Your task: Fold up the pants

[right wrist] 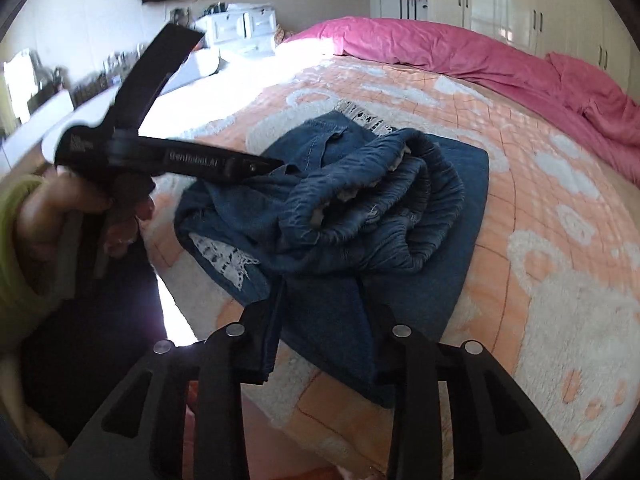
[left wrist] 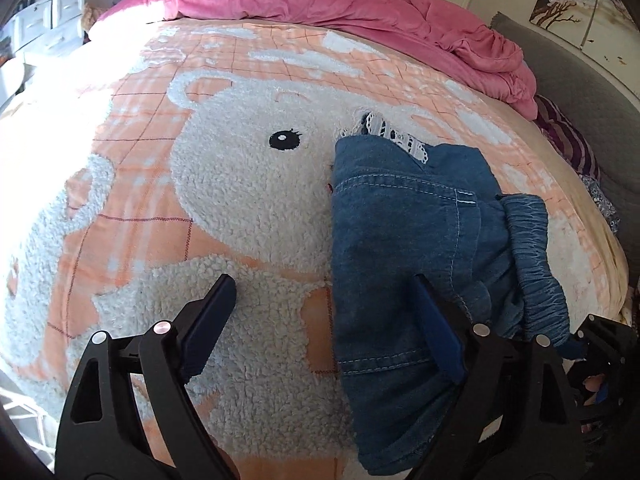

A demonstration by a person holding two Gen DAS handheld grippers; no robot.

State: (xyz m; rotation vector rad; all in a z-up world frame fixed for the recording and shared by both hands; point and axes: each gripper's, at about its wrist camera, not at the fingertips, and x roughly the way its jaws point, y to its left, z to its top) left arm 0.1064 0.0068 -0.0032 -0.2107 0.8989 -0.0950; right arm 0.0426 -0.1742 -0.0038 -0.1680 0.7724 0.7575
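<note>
The denim pants (left wrist: 404, 240) lie bunched on the bear blanket (left wrist: 240, 208), with the elastic waistband (right wrist: 380, 208) crumpled on top. The left gripper (left wrist: 320, 320) stands wide open; its right finger rests over the denim and its left finger over bare fleece. The right gripper (right wrist: 320, 312) has its fingers fairly wide, and a flat denim layer lies between them; whether it pinches the cloth I cannot tell. To do this step well, I think each gripper should catch one edge only, pull the cloth flat away from itself, and smooth the waistband before making the fold.
</note>
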